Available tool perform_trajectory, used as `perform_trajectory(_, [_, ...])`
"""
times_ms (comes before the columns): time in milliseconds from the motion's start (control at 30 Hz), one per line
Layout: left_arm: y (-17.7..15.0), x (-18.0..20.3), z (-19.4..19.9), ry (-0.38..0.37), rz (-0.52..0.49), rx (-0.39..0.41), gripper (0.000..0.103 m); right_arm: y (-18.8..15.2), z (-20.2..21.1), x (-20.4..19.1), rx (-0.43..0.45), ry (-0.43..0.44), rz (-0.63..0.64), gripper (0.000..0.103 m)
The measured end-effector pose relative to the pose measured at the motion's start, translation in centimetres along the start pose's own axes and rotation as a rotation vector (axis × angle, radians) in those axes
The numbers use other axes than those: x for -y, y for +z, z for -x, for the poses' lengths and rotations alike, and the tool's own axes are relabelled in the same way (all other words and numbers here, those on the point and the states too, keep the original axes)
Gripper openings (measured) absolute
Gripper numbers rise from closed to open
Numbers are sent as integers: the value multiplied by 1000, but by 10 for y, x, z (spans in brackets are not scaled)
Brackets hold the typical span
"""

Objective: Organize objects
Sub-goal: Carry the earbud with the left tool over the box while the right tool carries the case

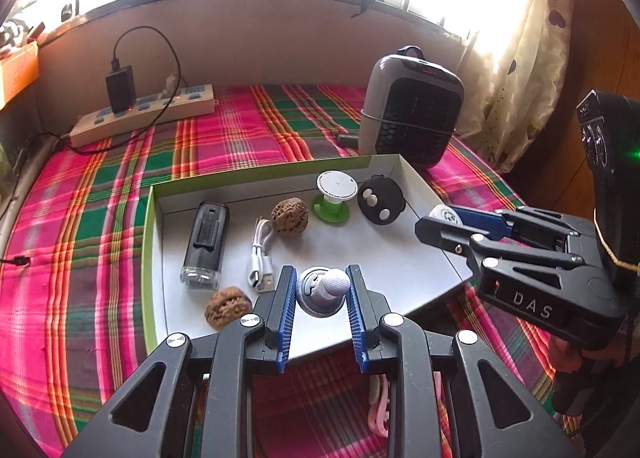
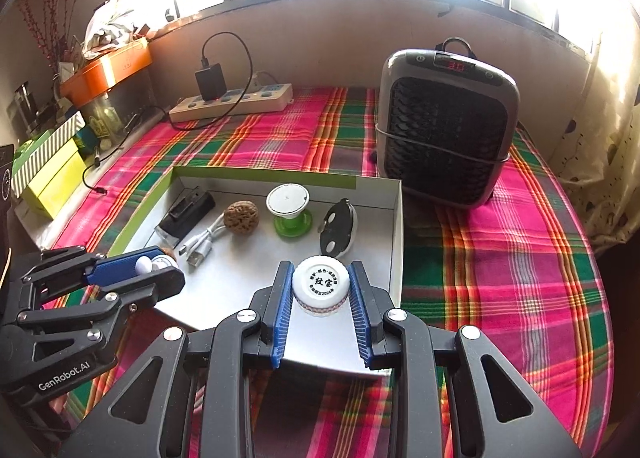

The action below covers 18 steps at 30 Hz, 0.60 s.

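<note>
White bottle cap [image 2: 320, 285]: I am gripping it in the right gripper [image 2: 320, 290], printed top toward the camera, over the near right corner of the white tray [image 2: 396, 218]. I am holding a small grey-white knobbed piece [image 1: 322, 290] clamped in the left gripper [image 1: 322, 294], above the tray's near edge. Bare tray floor is lying just ahead of both claws; beyond are sitting two walnuts [image 1: 289, 215], a USB cable [image 1: 260, 254], a green-based spool [image 2: 289, 210] and a black disc [image 1: 380, 199].
</note>
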<state>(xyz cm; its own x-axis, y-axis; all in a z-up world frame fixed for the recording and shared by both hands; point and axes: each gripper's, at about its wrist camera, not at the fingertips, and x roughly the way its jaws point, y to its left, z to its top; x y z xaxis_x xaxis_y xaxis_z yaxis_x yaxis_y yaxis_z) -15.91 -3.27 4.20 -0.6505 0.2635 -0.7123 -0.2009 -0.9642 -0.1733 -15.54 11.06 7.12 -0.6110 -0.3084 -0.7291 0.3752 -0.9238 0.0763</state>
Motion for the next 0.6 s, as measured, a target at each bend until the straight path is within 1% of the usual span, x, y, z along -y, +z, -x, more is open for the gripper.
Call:
perform_trajectory(367, [12,-8,-28,21,3,-25,22,1,-32,5,-55,11,12,29])
perform_trajectory(600, [15,-11,-40,33,0,-39,22,3,-39,6,-57,9,28,29])
